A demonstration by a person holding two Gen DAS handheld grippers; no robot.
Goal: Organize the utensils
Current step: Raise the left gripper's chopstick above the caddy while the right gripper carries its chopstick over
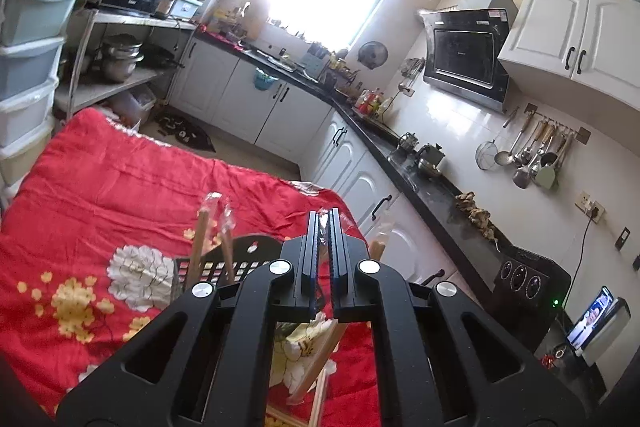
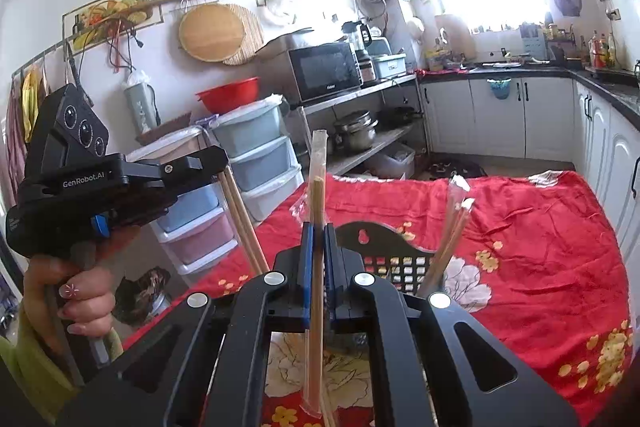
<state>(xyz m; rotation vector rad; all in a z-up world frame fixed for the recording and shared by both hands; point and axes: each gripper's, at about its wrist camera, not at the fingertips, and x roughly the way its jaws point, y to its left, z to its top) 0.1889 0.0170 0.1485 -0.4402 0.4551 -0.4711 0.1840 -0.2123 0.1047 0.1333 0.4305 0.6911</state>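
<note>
Chopsticks clamped in right tongs; left tongs clamp another wrapped pair, mostly hidden

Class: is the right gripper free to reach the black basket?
Probably yes: the right gripper, shut on wrapped chopsticks, sits just before the black basket with nothing between; the left gripper stays aside.

White lettering "GenRobot.AI" stands on the side of the left gripper at the frame's left; nothing else reads clearly.
</note>
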